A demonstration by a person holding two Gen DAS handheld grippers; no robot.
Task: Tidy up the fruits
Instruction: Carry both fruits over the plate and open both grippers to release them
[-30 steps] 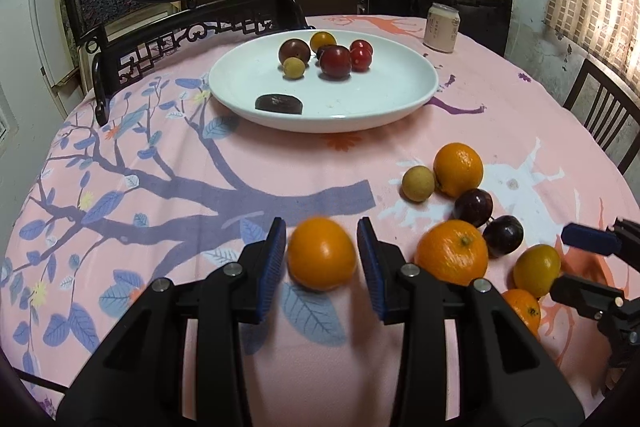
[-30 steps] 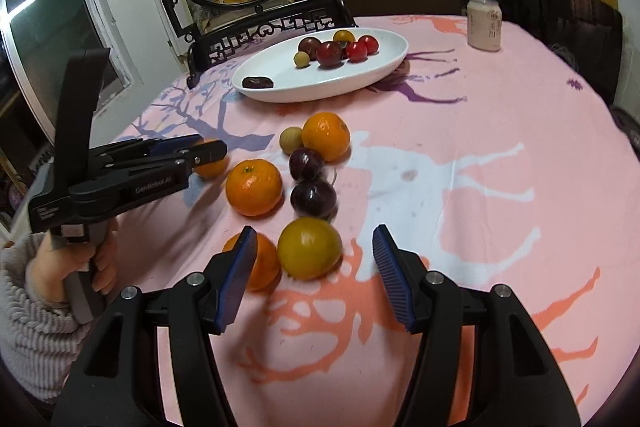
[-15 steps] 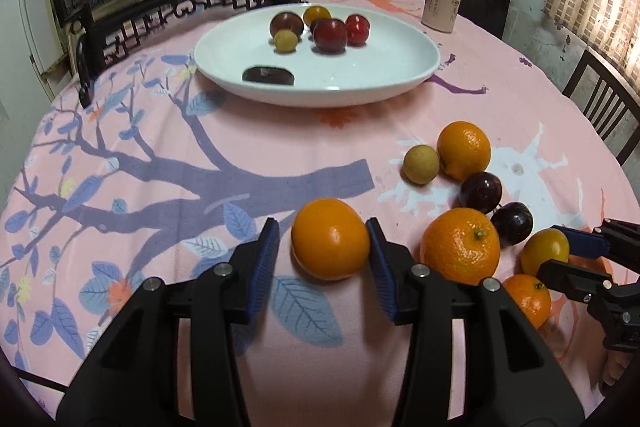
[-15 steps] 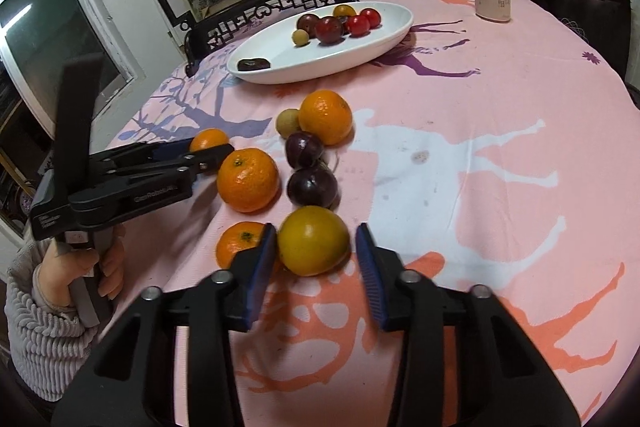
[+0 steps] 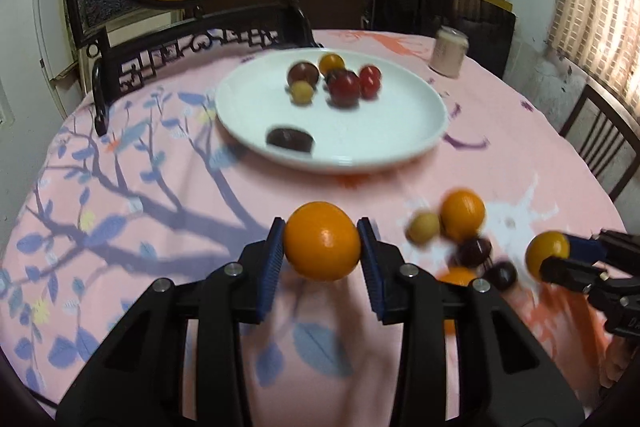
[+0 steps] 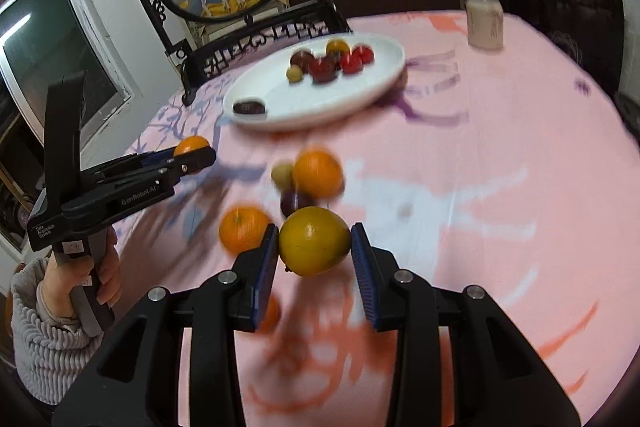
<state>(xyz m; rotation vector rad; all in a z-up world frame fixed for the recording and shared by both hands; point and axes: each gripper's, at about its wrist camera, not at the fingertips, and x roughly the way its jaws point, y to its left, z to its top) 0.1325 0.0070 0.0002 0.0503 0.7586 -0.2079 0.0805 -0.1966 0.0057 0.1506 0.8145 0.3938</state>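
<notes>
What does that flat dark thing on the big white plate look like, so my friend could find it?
Find the big white plate on the pink tablecloth. The round fruits cluster at its far side; the flat dark piece lies alone near the front rim, apart from them. It is the only thing on the plate that is low, flattened and nearly black.

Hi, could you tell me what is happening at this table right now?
A person is sorting fruit with two handheld grippers. The left gripper is clamped on an orange, and the right gripper on a yellow-orange fruit. Several small fruits already lie in the white plate; more sit loose on the pink tablecloth.
</notes>
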